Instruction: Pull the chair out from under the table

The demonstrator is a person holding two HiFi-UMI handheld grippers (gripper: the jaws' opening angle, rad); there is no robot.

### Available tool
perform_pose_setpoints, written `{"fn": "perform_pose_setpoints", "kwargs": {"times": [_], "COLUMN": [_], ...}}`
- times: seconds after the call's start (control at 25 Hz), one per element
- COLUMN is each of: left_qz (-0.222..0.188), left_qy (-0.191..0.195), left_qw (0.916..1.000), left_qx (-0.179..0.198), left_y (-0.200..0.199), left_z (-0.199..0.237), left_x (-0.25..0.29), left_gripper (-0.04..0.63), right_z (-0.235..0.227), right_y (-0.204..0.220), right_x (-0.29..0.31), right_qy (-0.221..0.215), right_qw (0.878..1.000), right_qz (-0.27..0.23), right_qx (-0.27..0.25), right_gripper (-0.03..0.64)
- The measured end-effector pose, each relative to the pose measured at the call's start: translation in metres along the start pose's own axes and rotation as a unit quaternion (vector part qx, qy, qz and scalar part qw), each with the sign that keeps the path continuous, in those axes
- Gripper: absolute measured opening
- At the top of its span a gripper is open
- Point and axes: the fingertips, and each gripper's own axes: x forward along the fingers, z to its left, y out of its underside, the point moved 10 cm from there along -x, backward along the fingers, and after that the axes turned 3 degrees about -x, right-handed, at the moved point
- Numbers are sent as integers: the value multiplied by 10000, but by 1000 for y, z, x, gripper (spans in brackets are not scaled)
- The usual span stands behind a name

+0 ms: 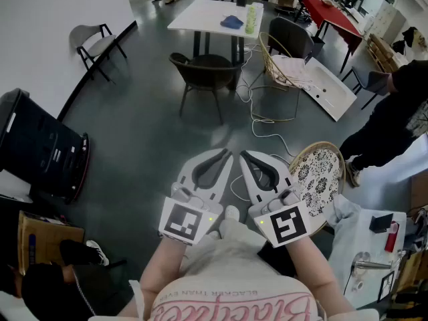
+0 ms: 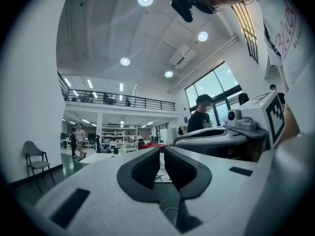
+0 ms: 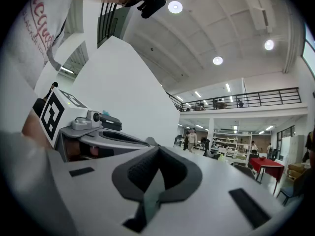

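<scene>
Progress on the pull looked to be nil. The dark chair (image 1: 204, 71) stood well ahead of both tools, its back turned toward us and its seat close in at the near edge of the white surface (image 1: 200, 15). We could not tell how far the seat reached under that edge. A wide stretch of bare floor (image 1: 154, 132) lay between the tool tips and the chair.

We held the left tool (image 1: 226, 155) and the right tool (image 1: 245, 156) side by side, close to the body and pointing level toward the chair. The left tool's jaws were drawn narrow, with only a thin slit between the pads and nothing in it. The right tool's jaws were closed tip to tip, also empty. Neither tool touched anything.

By our reckoning, every step remained: close the gap to the chair, open 1 or both tools, take hold of the backrest, and draw the chair back from the surface.
</scene>
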Motion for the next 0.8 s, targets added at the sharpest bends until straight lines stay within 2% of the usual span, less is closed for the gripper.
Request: {"fn": "perform_pose_setpoints", "kwargs": {"times": [0.44, 0.8], "left_qz": [-40, 20], "left_qy": [-72, -255], "left_qw": [10000, 9997], "left_qx": [-14, 4], "left_y": [3, 8], "left_z": [9, 31], "left_x": [18, 75], "left_gripper": [25, 25], "right_z": [-12, -67], "right_y": [8, 29], "right_x": [13, 46], "right_qy": [-50, -241], "right_qw": [9999, 9992], "right_qz": [-28, -176], "right_qx": [88, 277], "right_gripper": [3, 3]}}
